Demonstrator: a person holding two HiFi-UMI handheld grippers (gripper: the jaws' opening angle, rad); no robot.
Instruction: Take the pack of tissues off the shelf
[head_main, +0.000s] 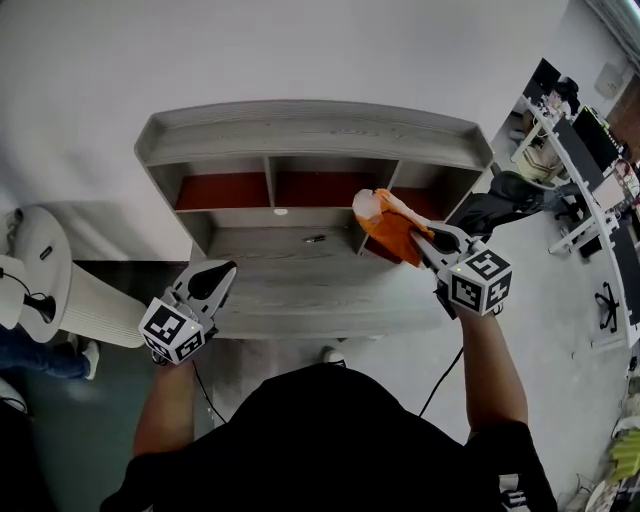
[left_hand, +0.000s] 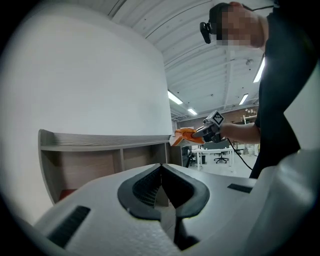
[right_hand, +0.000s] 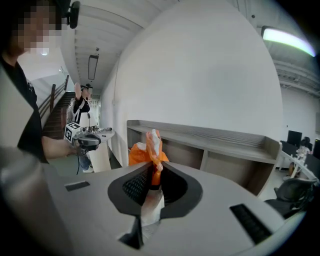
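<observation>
The orange and white pack of tissues (head_main: 385, 225) hangs in front of the right-hand compartment of the grey shelf unit (head_main: 310, 130), lifted off its boards. My right gripper (head_main: 420, 238) is shut on the pack's wrapper. In the right gripper view the pack (right_hand: 145, 152) sticks up between the closed jaws of my right gripper (right_hand: 152, 170), with the shelf (right_hand: 215, 137) behind. My left gripper (head_main: 212, 283) hovers before the shelf's lower left board, shut and holding nothing. The left gripper view shows my left gripper (left_hand: 161, 167) with its jaw tips touching, and the pack (left_hand: 184, 135) far off.
A white round stand (head_main: 60, 290) is at the shelf's left, with a person's legs (head_main: 45, 355) beside it. Desks and chairs (head_main: 590, 180) fill the right side, and a black chair (head_main: 500, 205) sits by the shelf's right end. The shelf compartments have red backs (head_main: 220, 190).
</observation>
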